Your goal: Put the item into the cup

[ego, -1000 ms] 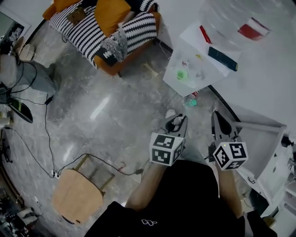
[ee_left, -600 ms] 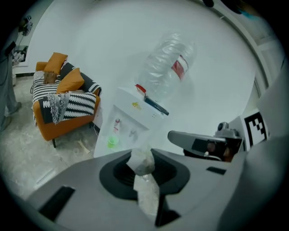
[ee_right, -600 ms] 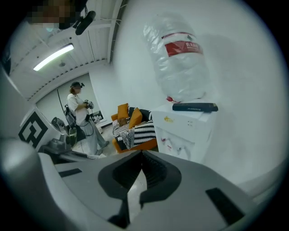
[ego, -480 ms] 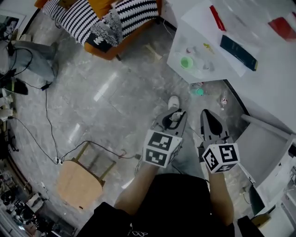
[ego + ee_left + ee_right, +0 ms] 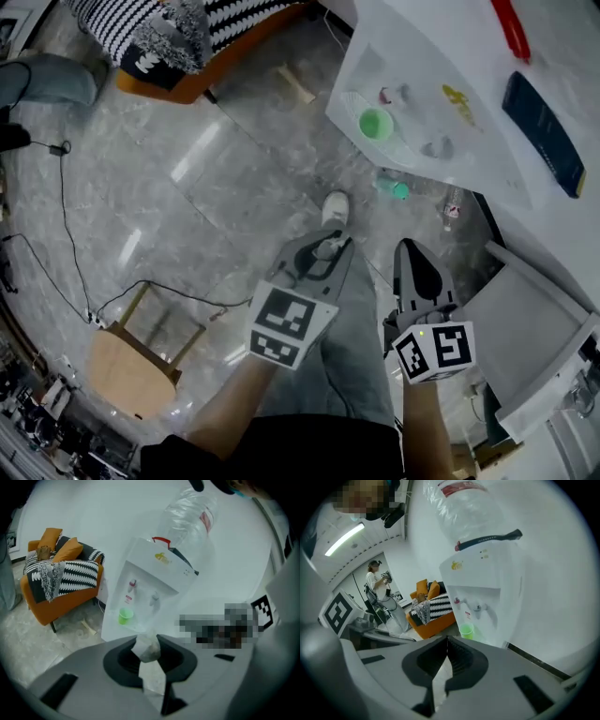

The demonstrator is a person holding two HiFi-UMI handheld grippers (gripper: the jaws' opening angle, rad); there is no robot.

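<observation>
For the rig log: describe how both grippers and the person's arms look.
The left gripper and right gripper are grey, tapering shells with black pad recesses, ribbed on the right one. A white cube with black square markers caps each: left cube, right cube. The person's black top leaves the forearms bare.

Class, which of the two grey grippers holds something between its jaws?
The left gripper, clamped on a small whitish pouch; the right gripper is shut on nothing.
</observation>
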